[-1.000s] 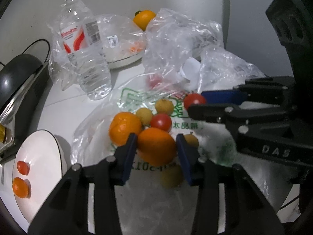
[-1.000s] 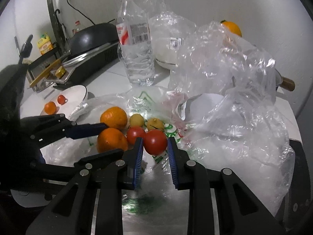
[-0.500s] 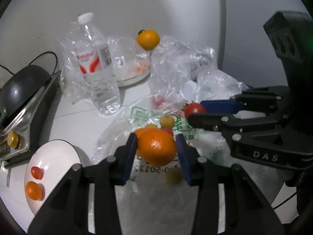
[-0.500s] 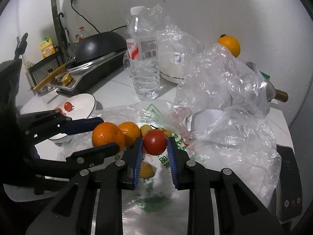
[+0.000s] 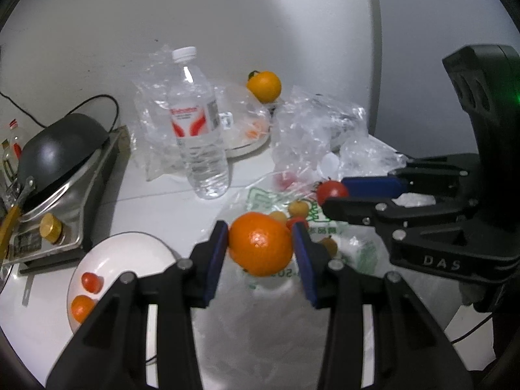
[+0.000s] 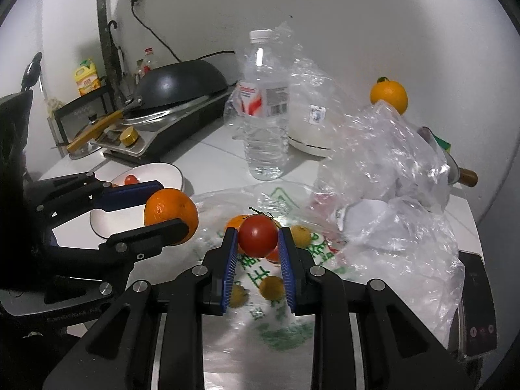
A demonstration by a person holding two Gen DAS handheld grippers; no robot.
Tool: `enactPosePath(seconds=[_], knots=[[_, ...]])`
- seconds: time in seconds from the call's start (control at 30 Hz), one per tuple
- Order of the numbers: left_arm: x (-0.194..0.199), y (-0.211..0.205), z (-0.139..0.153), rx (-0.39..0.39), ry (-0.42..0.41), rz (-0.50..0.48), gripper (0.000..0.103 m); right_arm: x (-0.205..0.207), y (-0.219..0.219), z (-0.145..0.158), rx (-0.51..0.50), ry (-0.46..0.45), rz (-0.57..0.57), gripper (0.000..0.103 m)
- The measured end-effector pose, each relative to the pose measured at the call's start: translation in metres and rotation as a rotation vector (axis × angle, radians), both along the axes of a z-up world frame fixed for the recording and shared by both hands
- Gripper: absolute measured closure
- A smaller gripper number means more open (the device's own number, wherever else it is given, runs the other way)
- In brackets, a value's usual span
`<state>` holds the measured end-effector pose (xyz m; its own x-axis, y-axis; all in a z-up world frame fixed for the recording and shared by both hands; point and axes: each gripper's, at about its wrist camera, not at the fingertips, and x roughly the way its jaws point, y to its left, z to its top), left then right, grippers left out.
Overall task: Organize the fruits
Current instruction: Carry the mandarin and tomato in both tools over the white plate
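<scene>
While the left gripper (image 5: 260, 247) clamps an orange (image 5: 260, 248), the right gripper (image 6: 257, 243) pinches a tomato (image 6: 257, 235) — above a white counter (image 5: 156, 204); grey wall (image 5: 195, 9) behind.

The orange (image 5: 261, 247) is bright orange; the tomato (image 6: 257, 235) is deep red with a dark green stem. Gripper pads (image 5: 216, 259) are blue on black frames. The bag (image 6: 286, 261) is clear with green print. The plate (image 5: 113, 253) is white, the bottle (image 5: 198, 120) clear with a red-and-white label, and the wok (image 6: 178, 83) black.

Left hand-held gripper (image 5: 260, 247) and right hand-held gripper (image 6: 256, 243) both raised, blue pads clamped, side by side.
</scene>
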<state>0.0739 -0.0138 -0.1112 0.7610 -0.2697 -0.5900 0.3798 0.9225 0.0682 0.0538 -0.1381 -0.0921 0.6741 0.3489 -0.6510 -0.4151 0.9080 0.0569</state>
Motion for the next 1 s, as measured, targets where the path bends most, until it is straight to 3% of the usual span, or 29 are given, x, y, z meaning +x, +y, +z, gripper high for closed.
enactPosePath(seconds=[1.0], knots=[[-0.027, 0.123, -0.022, -0.025, 0.015, 0.176, 0.061, -0.002, 0.108, -0.004, -0.06, 0.024, 0.131, 0.076]])
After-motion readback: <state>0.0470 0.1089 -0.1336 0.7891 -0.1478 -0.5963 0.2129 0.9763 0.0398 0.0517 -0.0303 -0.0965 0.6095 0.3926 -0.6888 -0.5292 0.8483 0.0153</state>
